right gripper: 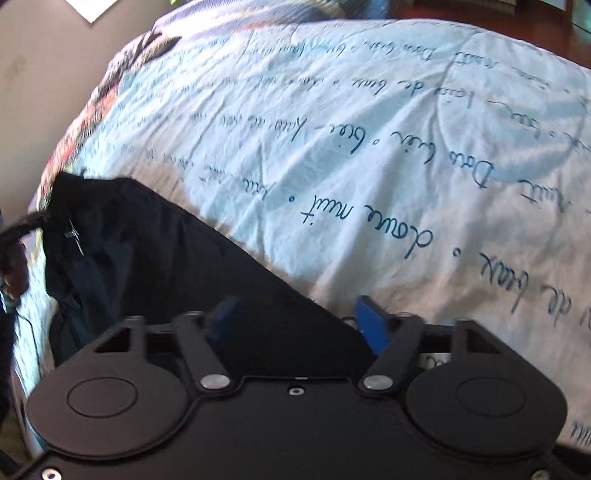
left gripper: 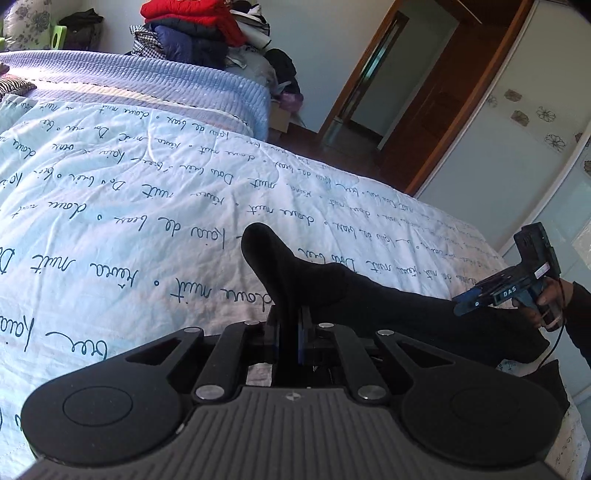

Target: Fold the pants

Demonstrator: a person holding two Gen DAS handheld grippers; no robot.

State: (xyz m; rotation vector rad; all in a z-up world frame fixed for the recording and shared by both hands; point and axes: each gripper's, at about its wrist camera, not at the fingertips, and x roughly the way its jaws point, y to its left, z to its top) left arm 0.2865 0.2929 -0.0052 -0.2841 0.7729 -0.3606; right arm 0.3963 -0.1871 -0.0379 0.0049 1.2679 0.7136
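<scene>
Pinching a fold of the black pants, the left gripper has its jaws nearly closed on the cloth, and the fabric bunches up past the fingertips into a dark hump that hides whatever lies right behind it on the quilt. Over on the right wrist view the picture is smeared, so seams and the small label on the pants are hard to read, and the garment's near end is cut off beneath the tool body. The right gripper stands wide apart, blue pads either side of the pants' edge, holding nothing that I can see. From the left wrist view the right gripper shows at the far right of the quilt, in a hand only partly in frame, its tip over the pants; whether it touches the cloth there I cannot tell. The pants lie along the near edge of the quilt, one end lifted in the left claw, the rest stretched toward the right tool and drooping over the side. Beyond the pants the quilt runs broad and bare, script print all over it, up to a blue ribbed blanket at its far end. Past that, a heap of clothes, red on top. To the right of the quilt, a wooden door frame and a pale flowered wardrobe panel.
</scene>
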